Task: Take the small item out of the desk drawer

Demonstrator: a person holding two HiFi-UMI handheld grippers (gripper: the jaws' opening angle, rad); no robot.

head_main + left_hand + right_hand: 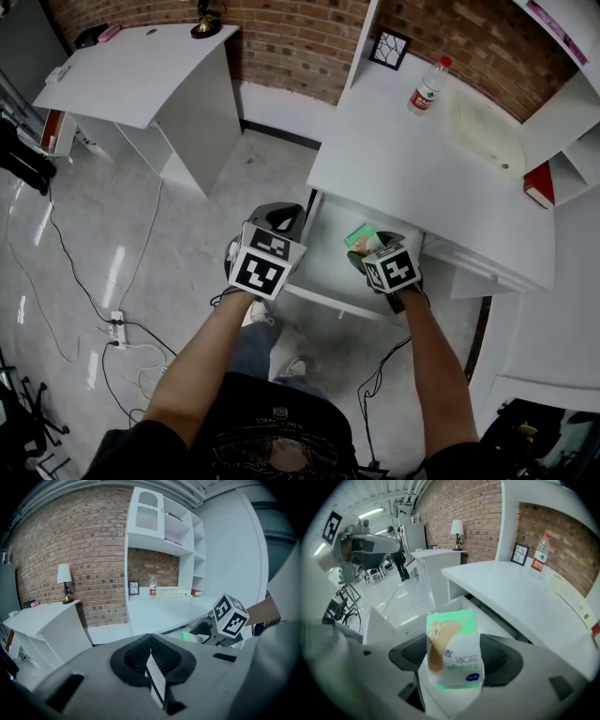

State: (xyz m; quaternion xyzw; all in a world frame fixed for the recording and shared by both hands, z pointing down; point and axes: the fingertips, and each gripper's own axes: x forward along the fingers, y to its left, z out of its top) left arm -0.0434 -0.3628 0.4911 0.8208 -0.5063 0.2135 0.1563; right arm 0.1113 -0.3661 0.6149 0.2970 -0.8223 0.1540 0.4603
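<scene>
A small green-and-white bandage box [452, 651] sits clamped between the pads of my right gripper [453, 660]. In the head view the box [361, 238] and the right gripper [371, 247] hang just above the open desk drawer [323, 274], whose white bottom looks bare. My left gripper [278, 220] hovers over the drawer's left corner. Its jaws are pressed together with nothing between them [151, 660]. From the left gripper view, the right gripper's marker cube [229, 616] and the green box [187, 636] show to the right.
The white desk top [422, 159] carries a water bottle [427, 89], a small picture frame [389, 47] and a red book [539, 187] in the side shelf. A second white desk [141, 75] stands at left. A power strip [115, 326] and cables lie on the floor.
</scene>
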